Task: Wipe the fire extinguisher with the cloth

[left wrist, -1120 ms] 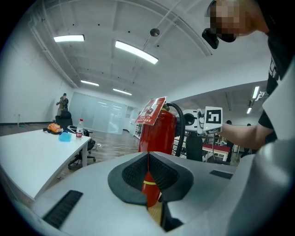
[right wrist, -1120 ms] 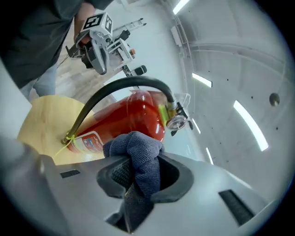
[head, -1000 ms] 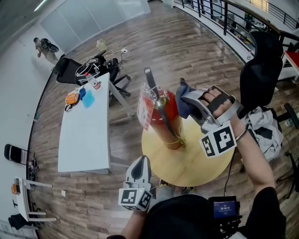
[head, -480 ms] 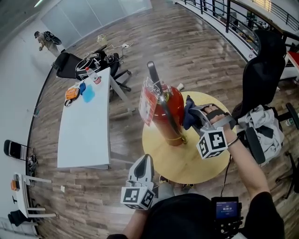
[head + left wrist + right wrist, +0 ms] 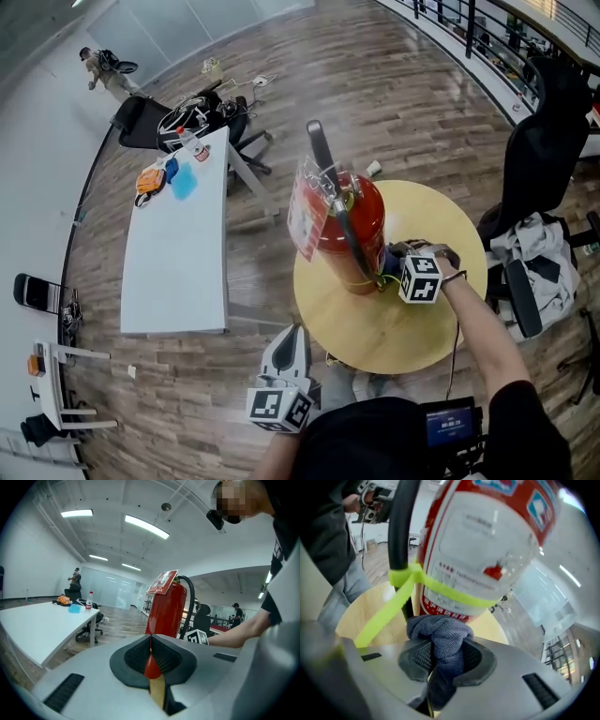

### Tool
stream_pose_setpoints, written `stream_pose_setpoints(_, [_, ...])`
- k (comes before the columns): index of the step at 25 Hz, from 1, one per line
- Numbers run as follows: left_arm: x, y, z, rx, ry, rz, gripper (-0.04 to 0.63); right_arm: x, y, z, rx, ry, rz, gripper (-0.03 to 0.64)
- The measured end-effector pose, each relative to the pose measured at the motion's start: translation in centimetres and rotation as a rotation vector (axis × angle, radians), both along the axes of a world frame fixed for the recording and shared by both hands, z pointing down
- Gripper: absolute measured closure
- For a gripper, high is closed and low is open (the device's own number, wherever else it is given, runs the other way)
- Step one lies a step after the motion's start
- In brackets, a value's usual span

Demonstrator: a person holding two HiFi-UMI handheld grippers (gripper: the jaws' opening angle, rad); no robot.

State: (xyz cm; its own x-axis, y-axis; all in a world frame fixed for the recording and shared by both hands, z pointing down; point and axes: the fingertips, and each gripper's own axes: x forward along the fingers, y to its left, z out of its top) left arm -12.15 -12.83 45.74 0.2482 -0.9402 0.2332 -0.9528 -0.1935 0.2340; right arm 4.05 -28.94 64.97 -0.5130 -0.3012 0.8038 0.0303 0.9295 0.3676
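A red fire extinguisher [image 5: 349,234] with a black hose and a tag stands upright on the round wooden table [image 5: 422,319]. My right gripper [image 5: 392,263] is low beside the extinguisher's base, shut on a dark blue cloth [image 5: 440,634]. The bunched cloth presses against the lower part of the extinguisher [image 5: 478,555], just under its yellow-green strap [image 5: 408,585]. My left gripper [image 5: 289,352] hangs near the table's front edge, away from the extinguisher [image 5: 166,606], shut with nothing in it.
A long white table [image 5: 178,253] with a bottle and small items stands to the left. Black office chairs [image 5: 539,150] stand at the right and at the far end of the white table. A railing [image 5: 487,28] runs along the upper right. A person [image 5: 98,66] stands far off.
My right gripper has slid down the extinguisher's side with the cloth, from near the top to the base. The left gripper has stayed in place.
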Motion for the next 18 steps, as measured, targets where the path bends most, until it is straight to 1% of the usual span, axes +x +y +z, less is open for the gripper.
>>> stream_pose_setpoints(3, [-0.8,0.2,0.2,-0.014,-0.014,-0.011,0.572,-0.1,0.9,3.4,-0.134,-0.042,0.042,0.523])
stream_pose_setpoints(5, [-1.4,0.3,0.2,-0.02,-0.026,-0.016,0.572,-0.1,1.3,4.7,-0.185,-0.07,0.068,0.523])
stream_pose_setpoints(8, [-2.0,0.2,0.2,-0.028,-0.037,-0.024,0.572,0.1,1.1,4.8,-0.221,-0.123,0.076,0.523])
stream_pose_setpoints(10, [-2.3,0.2,0.2,-0.033,-0.043,-0.024,0.572,0.3,0.7,3.8,-0.216,-0.151,0.063,0.523])
stream_pose_setpoints(12, [-2.4,0.1,0.0,-0.03,-0.046,-0.023,0.572,0.3,-0.5,1.5,-0.175,-0.188,0.048,0.523])
stream_pose_setpoints(14, [-2.3,-0.1,-0.1,-0.02,-0.044,-0.016,0.572,0.2,-1.8,-2.1,-0.098,-0.219,0.012,0.523])
stream_pose_setpoints(16, [-2.0,-0.2,-0.2,-0.01,-0.038,-0.008,0.572,-0.2,-2.7,-6.4,0.018,-0.223,-0.048,0.523])
stream_pose_setpoints(18, [-1.7,-0.2,-0.5,0.002,-0.029,-0.001,0.572,-0.5,-3.0,-11.3,0.159,-0.228,-0.103,0.523])
